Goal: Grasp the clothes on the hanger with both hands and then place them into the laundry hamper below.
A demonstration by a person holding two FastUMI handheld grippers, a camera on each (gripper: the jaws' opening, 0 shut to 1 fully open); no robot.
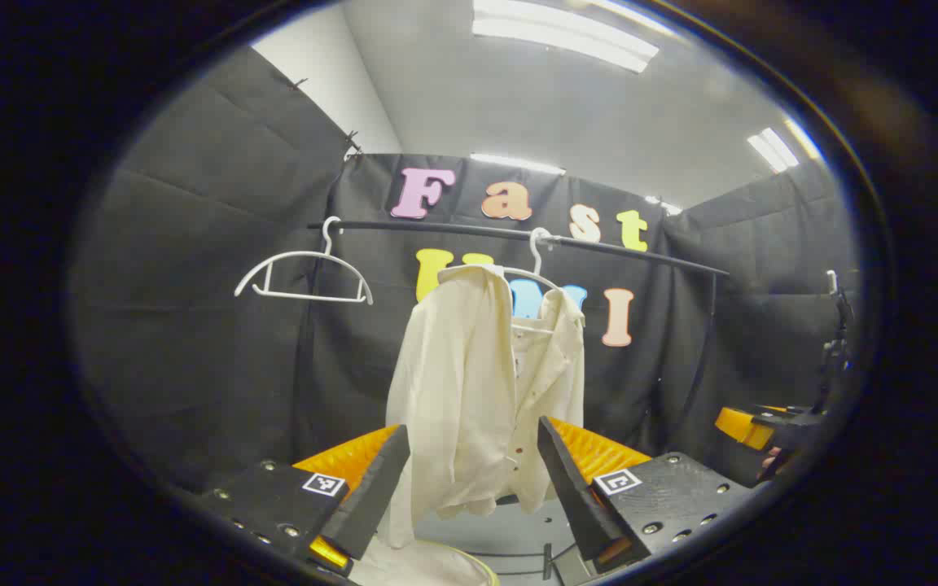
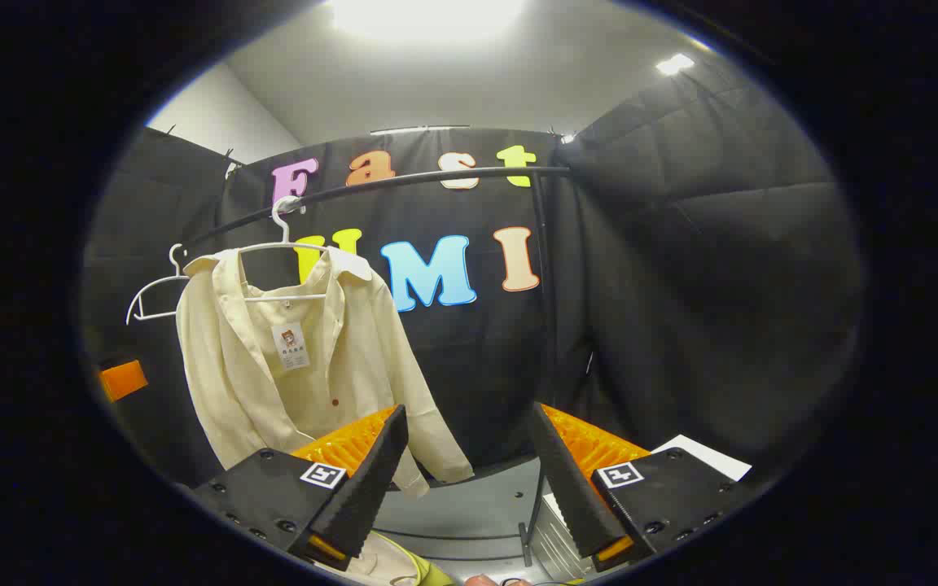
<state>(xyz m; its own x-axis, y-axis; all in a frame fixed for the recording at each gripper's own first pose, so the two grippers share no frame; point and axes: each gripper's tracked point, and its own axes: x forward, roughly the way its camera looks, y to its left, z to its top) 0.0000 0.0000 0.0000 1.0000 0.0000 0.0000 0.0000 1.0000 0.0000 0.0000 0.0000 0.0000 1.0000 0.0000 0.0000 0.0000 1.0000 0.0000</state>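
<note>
Below, pale cloth already lies in the hamper (image 1: pixel 469 566); both tools (image 1: pixel 473 480) (image 2: pixel 465 480) gape, shirt (image 1: pixel 477 391) hanging

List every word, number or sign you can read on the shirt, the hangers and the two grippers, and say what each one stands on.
Tag inside the shirt: printed, too small to read.
Square markers on the left gripper: black-and-white patterns, no legible text.
Square markers on the right gripper: the same, no legible text.
Empty hanger: no writing visible.
</note>
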